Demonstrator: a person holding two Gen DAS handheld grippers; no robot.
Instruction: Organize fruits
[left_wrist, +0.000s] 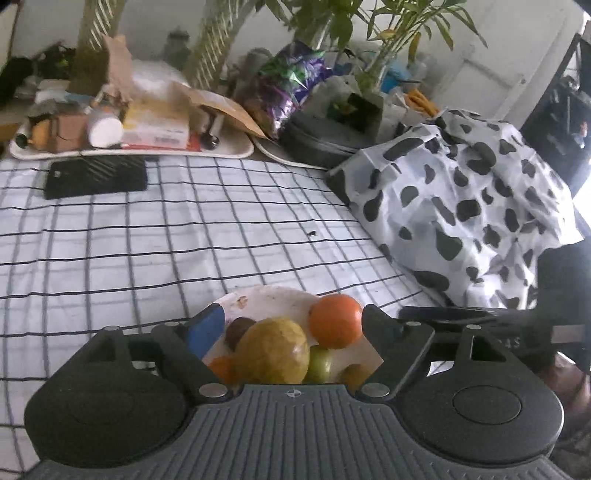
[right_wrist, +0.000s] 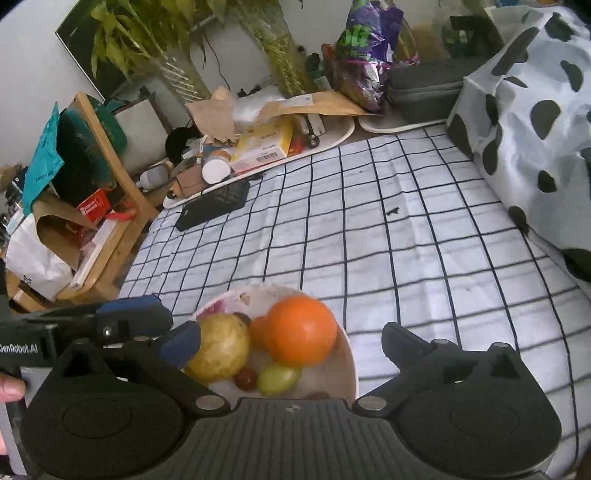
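A white plate (left_wrist: 273, 299) of fruit sits on the checked cloth, close under both grippers. It holds a large orange (left_wrist: 335, 321), a yellow-green round fruit (left_wrist: 272, 350), a small green fruit (left_wrist: 320, 364), a dark small fruit (left_wrist: 238, 330) and a small orange one (left_wrist: 221, 367). My left gripper (left_wrist: 293, 325) is open, its fingers either side of the fruit. In the right wrist view the plate (right_wrist: 349, 360), orange (right_wrist: 300, 334), yellow fruit (right_wrist: 218, 347), green fruit (right_wrist: 277, 378) and a dark red one (right_wrist: 246, 378) lie between my open right gripper's (right_wrist: 291, 341) fingers. The left gripper (right_wrist: 140, 317) shows at the plate's left.
A black phone (left_wrist: 95, 176) lies far left on the cloth. Cluttered trays (left_wrist: 129, 147), plants and a purple bag (left_wrist: 291, 81) line the back. A cow-print bundle (left_wrist: 472, 206) fills the right. A wooden shelf (right_wrist: 103, 206) stands off the left edge.
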